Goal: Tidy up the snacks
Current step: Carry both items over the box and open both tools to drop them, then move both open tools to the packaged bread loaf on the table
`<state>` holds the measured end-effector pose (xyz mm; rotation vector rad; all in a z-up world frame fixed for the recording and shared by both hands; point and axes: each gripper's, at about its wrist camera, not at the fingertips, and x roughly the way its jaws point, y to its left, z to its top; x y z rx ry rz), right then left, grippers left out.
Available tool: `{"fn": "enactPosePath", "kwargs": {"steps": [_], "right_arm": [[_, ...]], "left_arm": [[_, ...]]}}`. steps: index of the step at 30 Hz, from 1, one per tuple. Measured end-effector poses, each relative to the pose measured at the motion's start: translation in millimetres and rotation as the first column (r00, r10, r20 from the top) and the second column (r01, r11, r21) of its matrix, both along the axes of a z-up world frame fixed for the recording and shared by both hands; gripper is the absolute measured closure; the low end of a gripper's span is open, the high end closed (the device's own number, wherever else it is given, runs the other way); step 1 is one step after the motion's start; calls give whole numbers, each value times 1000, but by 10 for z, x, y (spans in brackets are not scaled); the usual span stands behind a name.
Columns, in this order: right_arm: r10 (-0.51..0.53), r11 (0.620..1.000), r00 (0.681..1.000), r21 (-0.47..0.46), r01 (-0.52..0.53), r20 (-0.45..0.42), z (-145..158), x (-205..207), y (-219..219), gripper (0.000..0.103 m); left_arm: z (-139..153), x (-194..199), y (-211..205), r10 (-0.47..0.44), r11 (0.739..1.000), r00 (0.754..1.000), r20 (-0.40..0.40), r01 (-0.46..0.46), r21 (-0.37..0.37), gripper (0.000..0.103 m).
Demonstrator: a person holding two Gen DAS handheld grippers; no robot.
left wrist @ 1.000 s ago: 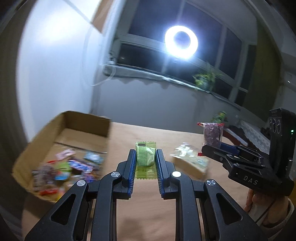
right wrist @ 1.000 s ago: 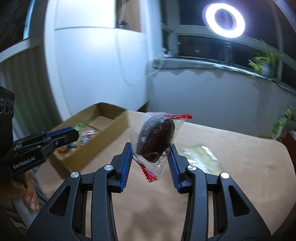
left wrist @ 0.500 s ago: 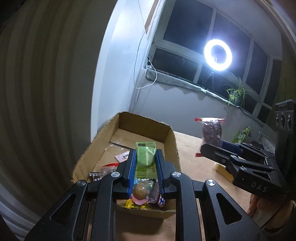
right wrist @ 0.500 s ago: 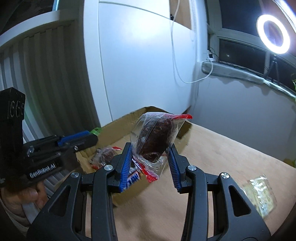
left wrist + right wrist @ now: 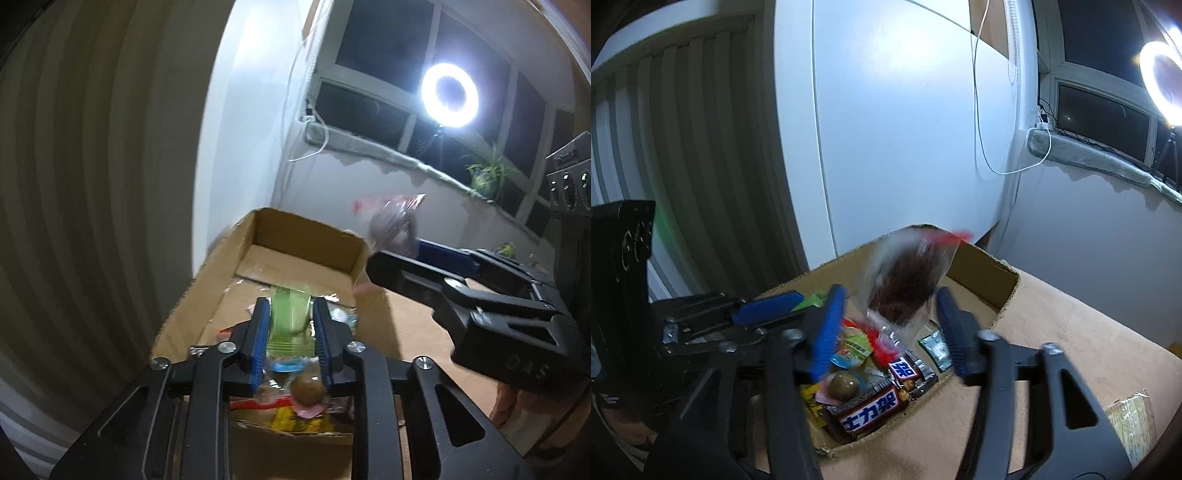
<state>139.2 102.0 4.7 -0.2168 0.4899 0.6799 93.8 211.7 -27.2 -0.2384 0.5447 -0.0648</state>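
Note:
A cardboard box [image 5: 306,221] holds several snacks. My left gripper [image 5: 290,314] hovers over it. Its jaws are opening, and a green packet [image 5: 290,317], slightly blurred, hangs between the blue pads with slim gaps on both sides. In the right wrist view my right gripper [image 5: 890,317] is above the same box [image 5: 1008,280], jaws opening wide. A clear bag with a dark snack and red trim [image 5: 905,280] is blurred between them, touching neither pad. The left wrist view shows that bag [image 5: 393,225] just above the right gripper [image 5: 376,258]. The left gripper [image 5: 798,301] comes in from the left.
Inside the box lie Snickers bars [image 5: 875,406], a round brown sweet [image 5: 844,384] and other wrappers. A clear packet [image 5: 1134,417] lies on the tan table [image 5: 1071,350] to the right. A white wall stands close behind the box. A hand [image 5: 506,402] grips the right tool.
Both grippers moved left from over the table to above the box. The right jaws spread wide and the dark snack bag came loose. The left jaws widened a little around the green packet.

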Motion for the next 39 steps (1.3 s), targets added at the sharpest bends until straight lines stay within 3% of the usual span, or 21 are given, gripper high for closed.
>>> {"fn": "enactPosePath", "kwargs": {"steps": [4, 9, 11, 13, 26, 39], "right_arm": [[-27, 1000, 1000, 4, 27, -14, -63, -38, -139, 33], [-111, 994, 994, 8, 111, 13, -123, -191, -461, 32], [-141, 990, 990, 18, 141, 8, -160, -241, -626, 23], [-171, 985, 985, 21, 171, 7, -183, -271, -770, 20], [-221, 973, 975, 77, 220, 3, -76, -504, -1354, 20], [-309, 943, 951, 125, 309, -18, -96, -523, -2109, 20]], "left_arm": [[-48, -58, 40, 46, 999, 999, -2, -46, 8, 45], [8, -140, -78, 73, 994, 997, -9, -72, 79, 40], [124, -223, -189, 76, 988, 997, 15, -77, 132, 34], [218, -305, -276, 82, 980, 996, 42, -88, 176, 25], [566, -510, -779, 37, 957, 994, 106, -66, 283, 25], [600, -457, -1407, -42, 933, 996, 85, 8, 360, 24]]}}
